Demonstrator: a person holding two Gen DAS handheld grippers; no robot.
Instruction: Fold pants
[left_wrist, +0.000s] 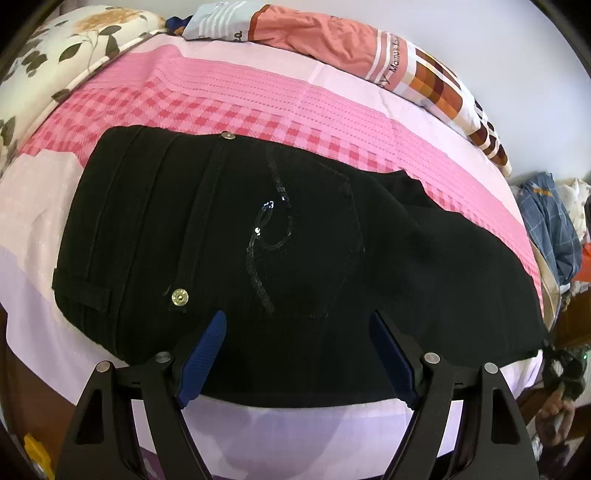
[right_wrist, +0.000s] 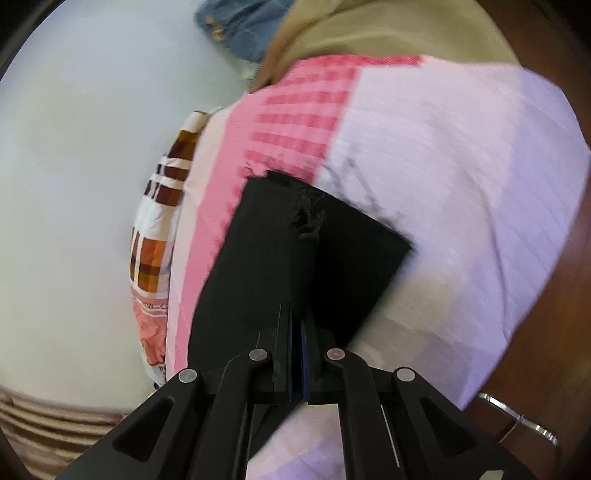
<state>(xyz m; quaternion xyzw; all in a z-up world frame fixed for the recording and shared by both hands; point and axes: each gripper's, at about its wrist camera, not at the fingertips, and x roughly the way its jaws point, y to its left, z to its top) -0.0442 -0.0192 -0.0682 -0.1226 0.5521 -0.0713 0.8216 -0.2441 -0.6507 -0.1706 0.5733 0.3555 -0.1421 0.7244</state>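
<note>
Black pants (left_wrist: 229, 236) lie flat on a pink and lilac bed sheet (left_wrist: 258, 107), waistband to the left, a sequined back pocket (left_wrist: 306, 236) in the middle, legs running off to the right. My left gripper (left_wrist: 297, 321) hovers open over the near edge of the pants, blue pads wide apart with nothing pinched. In the right wrist view the frayed leg end (right_wrist: 295, 240) of the pants is lifted off the sheet (right_wrist: 443, 184). My right gripper (right_wrist: 297, 325) is shut on this leg end, the cloth pinched between its pads.
A crumpled orange and white blanket (left_wrist: 351, 44) lies along the far edge of the bed, a floral pillow (left_wrist: 48, 62) at the far left. A heap of clothes (left_wrist: 550, 221) sits beyond the bed's right end. Brown wooden floor (right_wrist: 546, 332) shows past the mattress edge.
</note>
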